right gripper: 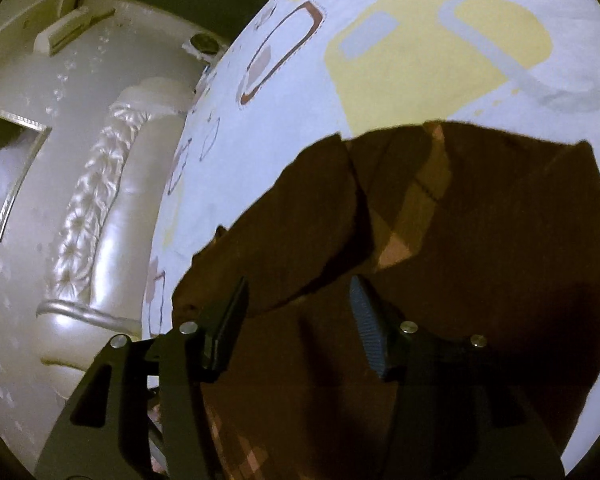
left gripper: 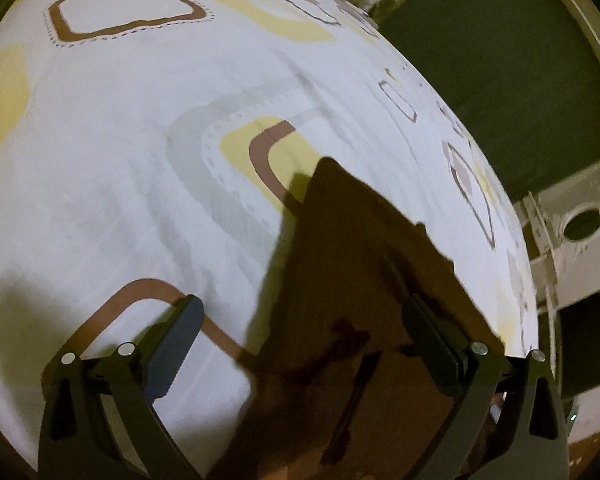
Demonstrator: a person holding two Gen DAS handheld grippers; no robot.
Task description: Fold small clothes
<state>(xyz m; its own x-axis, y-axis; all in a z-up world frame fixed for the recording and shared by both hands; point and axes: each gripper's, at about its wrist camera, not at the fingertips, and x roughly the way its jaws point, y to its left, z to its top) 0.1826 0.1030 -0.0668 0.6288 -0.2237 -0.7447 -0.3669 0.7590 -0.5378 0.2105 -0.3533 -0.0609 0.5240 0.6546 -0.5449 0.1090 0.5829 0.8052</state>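
You have the garment (right gripper: 480, 240) lying on the bed sheet (right gripper: 400, 80) under and ahead of the right tongs (right gripper: 296, 304) — headboard (right gripper: 100, 184) off to their left.

Bedsheet (left gripper: 140, 160) white, printed with rounded squares — brown outlines, pale yellow fills, soft grey bands, some mauve-tan patches. Garment (right gripper: 480, 220) dark brown, near-maroon in the dim light, with a lighter salmon-tan diagonal stripe (checked bits of the same tan low in the right wrist view). Left gripper (left gripper: 300, 344) and right gripper (right gripper: 296, 320) black frames, silver rivets, blue-grey ribbed pads. Headboard (right gripper: 100, 208) pearly cream, tufted — wall behind it cream with faint pale motifs. Floor (left gripper: 500, 60) dark green.
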